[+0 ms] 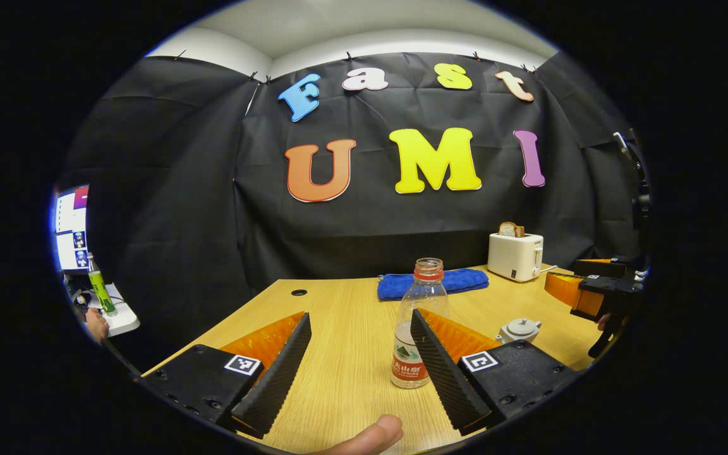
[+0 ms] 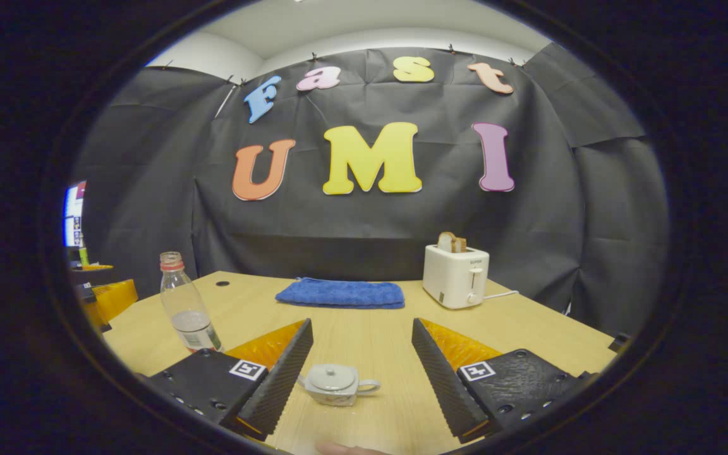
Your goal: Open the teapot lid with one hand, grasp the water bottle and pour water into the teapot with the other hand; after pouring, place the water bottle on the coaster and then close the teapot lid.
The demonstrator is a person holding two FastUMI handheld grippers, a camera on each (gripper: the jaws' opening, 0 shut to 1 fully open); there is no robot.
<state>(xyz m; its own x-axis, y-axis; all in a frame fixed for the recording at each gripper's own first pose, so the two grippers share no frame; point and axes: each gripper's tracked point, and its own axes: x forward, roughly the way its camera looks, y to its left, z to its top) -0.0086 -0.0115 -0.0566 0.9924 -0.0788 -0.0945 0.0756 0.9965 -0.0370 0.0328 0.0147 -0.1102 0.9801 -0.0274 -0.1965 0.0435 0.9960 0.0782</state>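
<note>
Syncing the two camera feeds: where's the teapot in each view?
Left gripper view: teapot sits right of centre on the table, just beyond the right finger and right of the water bottle.
Right gripper view: teapot sits low at centre, between the two open fingers.
Shared landmark: white toaster at the back, right of the blue towel.

Around the teapot (image 2: 336, 383) the wooden table (image 2: 364, 328) lies bare on every near side, with the water bottle (image 2: 188, 311) standing well apart to its left and the blue towel (image 2: 339, 293) and toaster (image 2: 455, 275) far behind it.
</note>
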